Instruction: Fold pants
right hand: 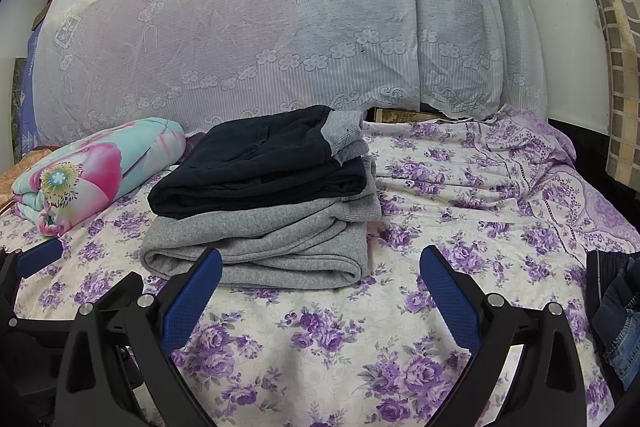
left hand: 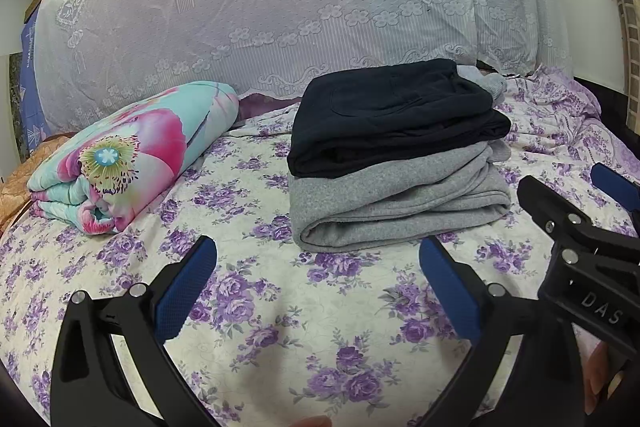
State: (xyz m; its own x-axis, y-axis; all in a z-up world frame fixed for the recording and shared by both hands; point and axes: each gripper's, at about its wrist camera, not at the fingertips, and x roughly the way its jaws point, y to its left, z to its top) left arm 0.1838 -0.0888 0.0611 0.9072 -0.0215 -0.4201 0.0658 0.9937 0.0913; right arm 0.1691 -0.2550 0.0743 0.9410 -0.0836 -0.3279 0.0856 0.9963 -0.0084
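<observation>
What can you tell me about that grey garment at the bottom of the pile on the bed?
The grey pants look like soft, fleecy knit, folded into a thick rectangle with a rounded fold facing the cameras and ribbed edges at the far right. They lie flat on the floral bedsheet, with folded dark pants stacked on top. Neither gripper touches them.

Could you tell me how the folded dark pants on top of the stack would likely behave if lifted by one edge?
The dark pants look soft and thick, so they would probably droop and unfold. Resting loosely on the grey pants, they should lift off freely.
</observation>
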